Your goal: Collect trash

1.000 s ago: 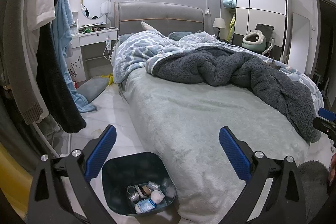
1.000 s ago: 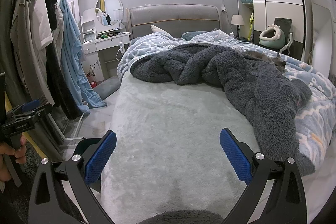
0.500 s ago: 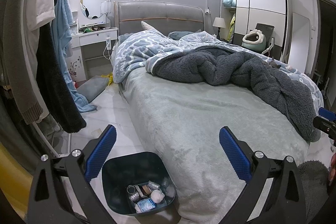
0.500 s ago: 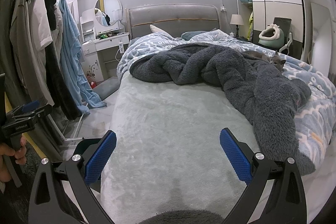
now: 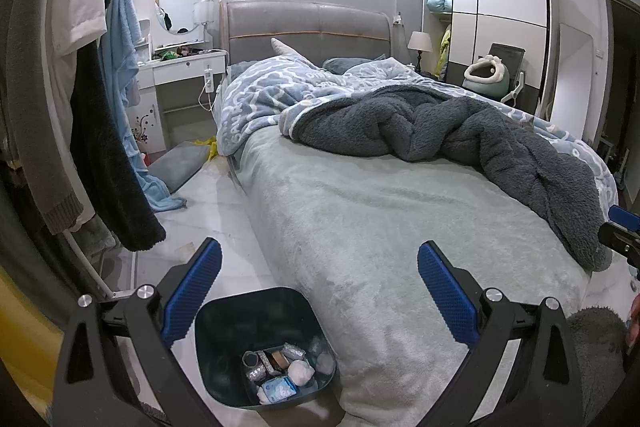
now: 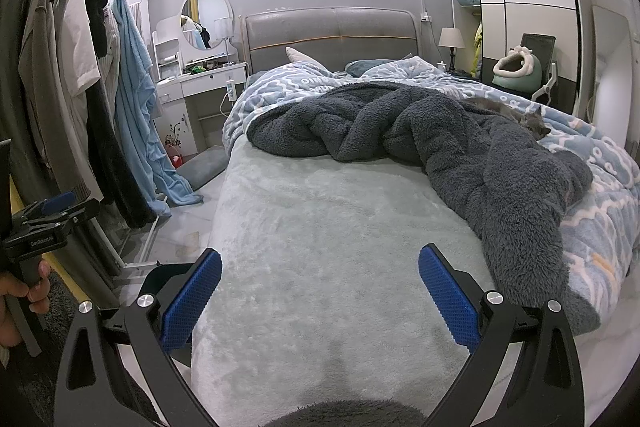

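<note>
A dark teal trash bin [image 5: 224,319] stands on the floor at the foot corner of the bed, holding several pieces of trash [image 5: 280,371]: wrappers, a white wad, a tape roll. My left gripper [image 5: 318,291] is open and empty, held above the bin and the bed corner. My right gripper [image 6: 318,291] is open and empty over the foot of the bed [image 6: 320,219]. The bin's rim [image 6: 168,273] shows behind its left finger. I see no loose trash on the bed.
A dark fleece blanket [image 6: 440,131] and a blue patterned quilt [image 5: 272,95] lie rumpled on the bed; a grey cat [image 6: 516,113] lies on them. A clothes rack [image 6: 92,99] stands left, a vanity [image 6: 200,83] beyond, a wardrobe [image 6: 528,11] right.
Almost nothing has changed. Both grippers stay open and nearly still; the views shift only slightly.
</note>
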A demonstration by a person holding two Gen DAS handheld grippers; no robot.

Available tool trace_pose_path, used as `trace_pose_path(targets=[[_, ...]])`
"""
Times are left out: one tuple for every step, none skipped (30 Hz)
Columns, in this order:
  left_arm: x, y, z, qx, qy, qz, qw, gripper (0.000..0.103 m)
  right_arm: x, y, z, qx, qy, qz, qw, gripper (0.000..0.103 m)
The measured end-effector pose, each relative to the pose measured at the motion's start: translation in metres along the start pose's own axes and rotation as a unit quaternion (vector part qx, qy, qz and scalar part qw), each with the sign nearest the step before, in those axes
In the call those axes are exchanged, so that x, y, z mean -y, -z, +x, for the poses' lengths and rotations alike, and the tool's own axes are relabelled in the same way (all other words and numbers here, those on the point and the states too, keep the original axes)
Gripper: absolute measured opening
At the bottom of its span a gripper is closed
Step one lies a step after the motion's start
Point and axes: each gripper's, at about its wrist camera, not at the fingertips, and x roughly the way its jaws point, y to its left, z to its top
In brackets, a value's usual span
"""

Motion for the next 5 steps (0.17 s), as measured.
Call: trace_pose_path(targets=[[-0.0003, 0.0012, 0.0, 0.0, -0.001, 0.0, 1.0, 0.1, 0.0, -0.0001, 0.0001, 0.0, 0.0, 0.0, 1.0, 0.1], [0.0001, 0.0021, 0.001, -0.001, -0.001, -0.001, 1.0, 0.1, 0.0, -0.0001, 0.0, 0.0, 0.0, 0.0, 1.0, 0.1], [-0.0001, 0.0031, 0.0007, -0.001, -0.002, -0.001, 1.0, 0.1, -0.0001, -0.0001, 0.0, 0.0, 0.0, 0.0, 1.0, 0.1], [-0.0005, 0.0033, 0.0007, -0.001, -0.001, -0.002, 1.0, 0.1, -0.0001, -0.0001, 0.0, 0.0, 0.0, 0.0, 1.0, 0.1], [-0.0007, 0.0022, 0.0012, -0.001, 0.0, -0.001, 1.0, 0.1, -0.0001, -0.0001, -0.0001, 0.0, 0.0, 0.0, 1.0, 0.1]])
